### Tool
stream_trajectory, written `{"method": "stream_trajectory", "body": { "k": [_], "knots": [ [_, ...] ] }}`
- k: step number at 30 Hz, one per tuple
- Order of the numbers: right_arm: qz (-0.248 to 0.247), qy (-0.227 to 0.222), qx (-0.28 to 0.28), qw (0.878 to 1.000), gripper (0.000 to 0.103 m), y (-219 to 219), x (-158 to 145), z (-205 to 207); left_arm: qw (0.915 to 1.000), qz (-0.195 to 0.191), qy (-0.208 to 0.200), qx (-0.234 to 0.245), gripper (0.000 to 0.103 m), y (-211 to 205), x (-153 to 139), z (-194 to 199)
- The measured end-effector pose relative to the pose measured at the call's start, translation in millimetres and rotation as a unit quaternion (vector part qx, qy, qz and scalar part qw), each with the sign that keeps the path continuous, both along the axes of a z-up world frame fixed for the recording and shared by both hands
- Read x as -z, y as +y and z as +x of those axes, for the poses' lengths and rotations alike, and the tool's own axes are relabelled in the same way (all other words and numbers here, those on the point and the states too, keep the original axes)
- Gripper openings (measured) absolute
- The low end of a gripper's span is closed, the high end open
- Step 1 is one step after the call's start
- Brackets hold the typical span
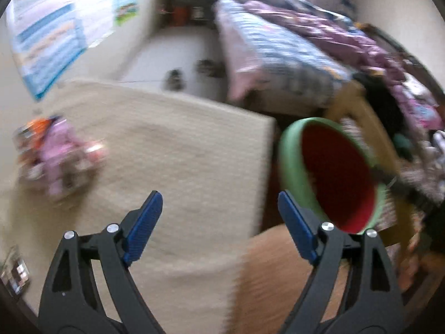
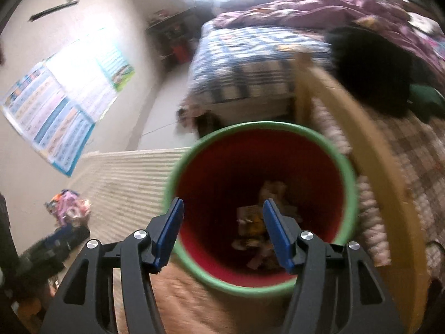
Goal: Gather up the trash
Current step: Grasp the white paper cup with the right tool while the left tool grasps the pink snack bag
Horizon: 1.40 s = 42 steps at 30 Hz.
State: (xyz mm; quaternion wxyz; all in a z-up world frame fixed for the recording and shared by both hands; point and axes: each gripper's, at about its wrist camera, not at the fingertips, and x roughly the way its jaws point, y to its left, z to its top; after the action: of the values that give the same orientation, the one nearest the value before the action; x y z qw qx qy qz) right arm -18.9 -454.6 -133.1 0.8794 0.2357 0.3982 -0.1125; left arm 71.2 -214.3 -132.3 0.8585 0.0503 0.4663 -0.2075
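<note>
Trash bin (image 2: 258,281), red w/ green rim: on floor by bed corner, crumpled wrappers (image 2: 254,222) inside. R gripper (image 2: 222,232) spread, empty, above bin mouth. L gripper (image 1: 219,225) spread, empty, over beige rug (image 1: 172,144). Step: drop likely done; next calls for locating more trash, poss. clutter pile (image 1: 59,158) at rug's far edge.

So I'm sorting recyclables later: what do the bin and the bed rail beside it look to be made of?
The bin looks like moulded plastic: a smooth green rim and outside, a uniformly red inside, thin walls and a slight sheen. Crumpled wrappers lie in its bottom. The bed rail looks like pale finished wood, a solid yellowish curved board, though blur hides any grain.
</note>
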Motion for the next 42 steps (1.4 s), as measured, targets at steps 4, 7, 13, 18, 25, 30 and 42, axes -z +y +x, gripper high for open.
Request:
{"method": "stream_trajectory", "body": {
  "k": [4, 7, 13, 18, 25, 30, 42],
  "knots": [
    [0.019, 0.002, -0.083, 0.996, 0.059, 54.7, 0.1, 44.0, 0.9972, 0.031, 0.01, -0.067, 0.082, 71.6, 13.1, -4.7],
    [0.043, 0.001, -0.139, 0.989, 0.059, 102.1, 3.4, 76.7, 0.9902, 0.033, 0.025, -0.133, 0.082, 127.1, 21.5, -9.3],
    [0.083, 0.004, -0.225, 0.971, 0.059, 207.1, 15.3, 146.7, 0.9803, 0.015, 0.038, -0.193, 0.082, 180.1, 26.9, -16.2],
    [0.106, 0.042, -0.235, 0.965, 0.059, 265.6, 37.9, 196.1, 0.9799, 0.004, 0.037, -0.196, 0.082, 189.7, 24.8, -23.7],
    [0.154, 0.12, -0.225, 0.955, 0.037, 282.3, 83.7, 216.6, 0.9808, -0.002, 0.043, -0.19, 0.082, 188.1, 26.2, -28.5],
    [0.135, 0.096, -0.254, 0.953, 0.036, 262.8, 66.3, 189.9, 0.9799, -0.004, 0.052, -0.192, 0.082, 185.5, 34.0, -24.7],
    [0.077, 0.079, -0.247, 0.963, 0.037, 201.1, 50.7, 71.4, 0.9801, -0.007, 0.02, -0.197, 0.082, 180.9, 20.1, 56.9]
  ]
}}
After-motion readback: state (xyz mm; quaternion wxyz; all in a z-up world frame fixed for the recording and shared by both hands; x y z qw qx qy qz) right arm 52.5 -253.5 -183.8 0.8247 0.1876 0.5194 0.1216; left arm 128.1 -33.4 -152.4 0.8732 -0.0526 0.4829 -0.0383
